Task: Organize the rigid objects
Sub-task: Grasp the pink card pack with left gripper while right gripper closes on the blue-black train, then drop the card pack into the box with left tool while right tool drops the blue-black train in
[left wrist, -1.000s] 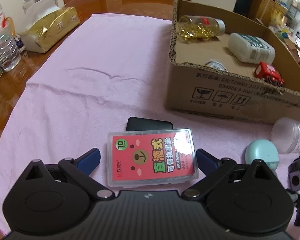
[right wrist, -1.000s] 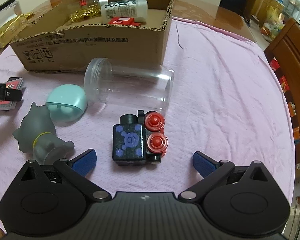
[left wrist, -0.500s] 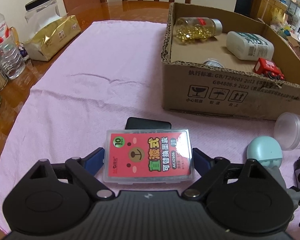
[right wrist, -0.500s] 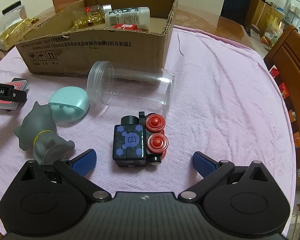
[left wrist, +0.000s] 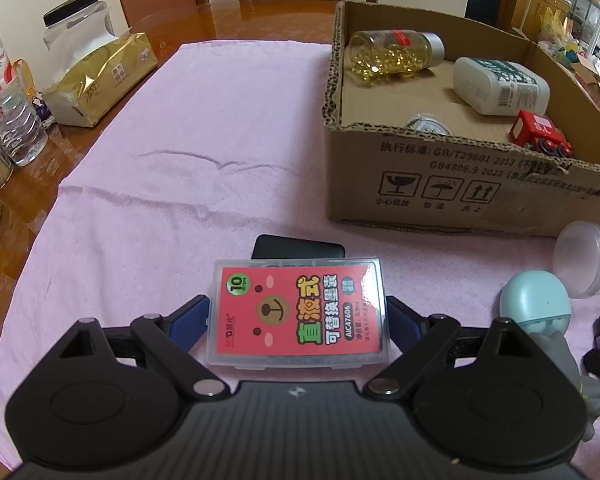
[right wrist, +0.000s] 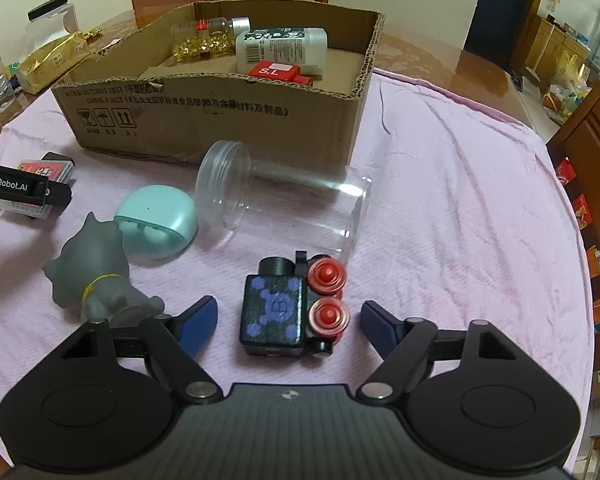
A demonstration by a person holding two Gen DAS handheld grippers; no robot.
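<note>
My left gripper (left wrist: 298, 312) is shut on a clear flat case with a red bear label (left wrist: 300, 312), its blue pads against both sides. A black flat box (left wrist: 298, 248) lies just beyond the case. My right gripper (right wrist: 288, 318) is open around a black toy block with purple dots and red wheels (right wrist: 292, 306), apart from it. The cardboard box (left wrist: 472, 184) holds a bottle of yellow capsules (left wrist: 392, 54), a white bottle (left wrist: 500, 86) and a red toy car (left wrist: 540, 134).
On the pink cloth (right wrist: 460, 200) lie a clear plastic jar on its side (right wrist: 280, 204), a mint earbud case (right wrist: 156, 226) and a grey cat figure (right wrist: 96, 272). A gold packet (left wrist: 100, 76) and water bottle (left wrist: 8, 116) stand at the left.
My left gripper has closed its pads onto the red-label case and the view has risen slightly. My right gripper has moved forward around the black toy block and stays open.
</note>
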